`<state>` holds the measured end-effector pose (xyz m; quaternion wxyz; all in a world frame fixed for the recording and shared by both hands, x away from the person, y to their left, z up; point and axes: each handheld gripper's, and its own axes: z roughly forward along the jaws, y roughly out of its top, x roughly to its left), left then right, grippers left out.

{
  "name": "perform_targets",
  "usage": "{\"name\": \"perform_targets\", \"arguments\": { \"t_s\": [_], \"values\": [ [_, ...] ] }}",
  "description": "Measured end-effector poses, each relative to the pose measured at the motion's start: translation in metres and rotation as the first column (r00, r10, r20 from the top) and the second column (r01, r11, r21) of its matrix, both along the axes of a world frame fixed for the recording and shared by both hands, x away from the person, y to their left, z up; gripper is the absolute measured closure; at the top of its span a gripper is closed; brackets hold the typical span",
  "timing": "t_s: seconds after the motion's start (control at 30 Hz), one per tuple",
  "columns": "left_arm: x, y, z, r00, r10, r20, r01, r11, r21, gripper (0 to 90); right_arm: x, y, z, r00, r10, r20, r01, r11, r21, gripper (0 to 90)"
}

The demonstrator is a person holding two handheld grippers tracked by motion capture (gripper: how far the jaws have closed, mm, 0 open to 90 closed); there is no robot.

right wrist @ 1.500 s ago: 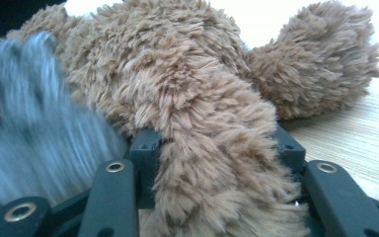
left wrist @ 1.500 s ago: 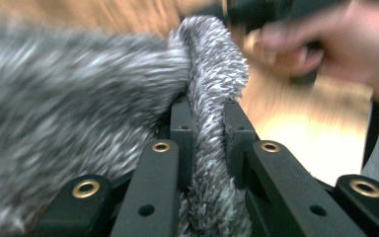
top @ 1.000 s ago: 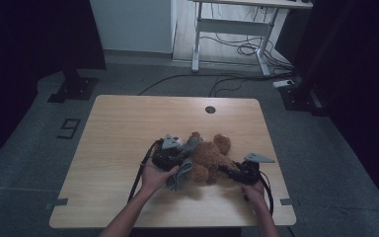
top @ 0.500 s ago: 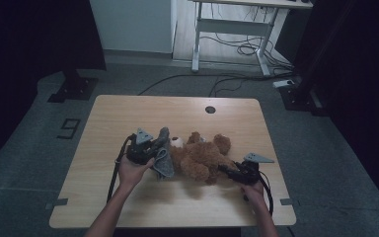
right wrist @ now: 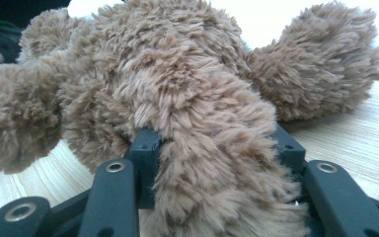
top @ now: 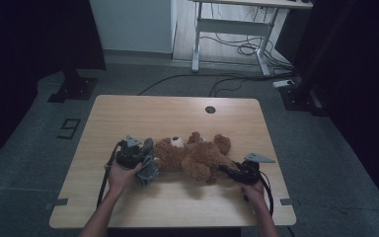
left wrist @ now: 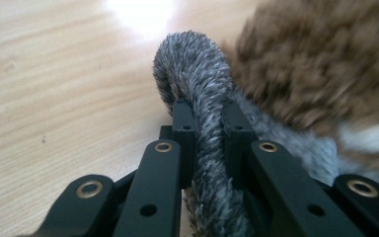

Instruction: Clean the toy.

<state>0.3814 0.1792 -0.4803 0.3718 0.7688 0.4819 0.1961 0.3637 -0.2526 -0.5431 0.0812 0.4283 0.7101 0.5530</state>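
Observation:
A brown teddy bear (top: 197,155) lies on its back across the wooden table (top: 177,116), head to the left. Beside its head, a grey fuzzy cloth (top: 148,172) is clamped in my left gripper (top: 145,160). In the left gripper view the grey fuzzy cloth (left wrist: 202,94) runs up between the jaws of the left gripper (left wrist: 208,116), which are shut on it, with the bear's fur (left wrist: 321,59) just beyond. My right gripper (top: 227,170) is shut on one leg of the bear (right wrist: 217,197), whose body (right wrist: 177,64) lies past the right gripper (right wrist: 217,143).
A round cable hole (top: 210,109) sits near the table's far edge. Tape marks (top: 56,202) lie at the near corners. Behind the table stand a desk frame (top: 229,29) with cables on the floor and a dark stand (top: 71,84) at the left.
My left hand has moved left with the grey cloth in its jaws, and the bear's head end has shifted left with it. The right hand has stayed put on the leg.

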Motion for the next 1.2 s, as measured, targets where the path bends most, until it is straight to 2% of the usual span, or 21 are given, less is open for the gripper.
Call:
{"name": "perform_targets", "arguments": {
  "t_s": [0.07,0.13,0.23,0.3,0.37,0.43,0.5,0.6,0.67,0.73,0.8,0.87,1.0,1.13,1.2],
  "values": [
    [-0.003,-0.001,0.016,0.9994,-0.020,0.029,0.022,0.9989,-0.042,80.1,0.000,0.000,0.000,1.0000,0.000,0.000,0.000,1.000,0.000,52.0],
    [-0.006,-0.009,0.031,0.9968,-0.050,0.063,0.054,0.9956,-0.076,80.1,0.000,0.000,0.000,1.0000,-0.002,0.001,0.002,1.000,-0.002,52.0],
    [-0.008,-0.030,0.046,0.9898,-0.094,0.107,0.103,0.9911,-0.085,80.1,-0.001,0.001,0.001,1.0000,-0.005,0.003,0.005,1.000,-0.004,52.0],
    [-0.009,-0.054,0.054,0.9819,-0.138,0.130,0.146,0.9877,-0.055,80.0,-0.001,0.001,0.000,1.0000,-0.005,0.002,0.005,1.000,-0.003,52.0],
    [-0.007,-0.077,0.057,0.9751,-0.179,0.131,0.186,0.9815,-0.044,80.0,0.000,0.001,0.000,1.0000,-0.005,0.001,0.005,1.000,-0.001,52.0],
    [-0.003,-0.106,0.059,0.9654,-0.230,0.122,0.236,0.9709,-0.038,80.0,0.000,0.000,0.000,1.0000,-0.007,-0.001,0.007,1.000,0.006,52.0],
    [-0.002,-0.140,0.058,0.9483,-0.296,0.115,0.297,0.9548,0.003,80.0,0.000,0.000,0.000,1.0000,-0.007,-0.002,0.007,1.000,0.003,52.0],
    [-0.001,-0.177,0.052,0.9281,-0.361,0.090,0.360,0.9325,0.035,80.0,0.000,0.001,0.000,1.0000,-0.007,-0.002,0.007,1.000,0.000,52.0],
    [0.000,-0.196,0.044,0.9194,-0.388,0.065,0.385,0.9214,0.053,80.0,0.000,0.000,0.000,1.0000,-0.002,-0.004,0.002,1.000,0.000,52.0],
    [0.001,-0.208,0.034,0.9159,-0.399,0.044,0.394,0.9149,0.086,79.9,0.001,0.000,0.000,1.0000,-0.002,-0.004,0.002,1.000,0.005,52.1],
    [-0.001,-0.212,0.028,0.9188,-0.391,0.055,0.381,0.9144,0.138,80.0,0.001,0.000,0.000,1.0000,-0.005,-0.006,0.005,1.000,0.003,52.0],
    [-0.004,-0.211,0.030,0.9234,-0.378,0.065,0.362,0.9145,0.181,80.3,0.001,0.000,0.000,1.0000,-0.001,-0.004,0.001,1.000,-0.002,52.1],
    [-0.005,-0.194,0.034,0.9380,-0.338,0.078,0.310,0.9173,0.250,80.4,0.001,0.001,0.001,0.9998,-0.010,-0.020,0.010,1.000,-0.002,52.2],
    [-0.002,-0.164,0.032,0.9553,-0.286,0.073,0.262,0.9356,0.236,80.3,0.001,0.001,0.001,0.9998,-0.010,-0.020,0.010,1.000,-0.005,52.2],
    [-0.003,-0.145,0.035,0.9595,-0.262,0.105,0.235,0.9476,0.217,80.3,0.001,0.001,0.001,0.9998,-0.009,-0.020,0.009,1.000,-0.002,52.2]
  ]
}}
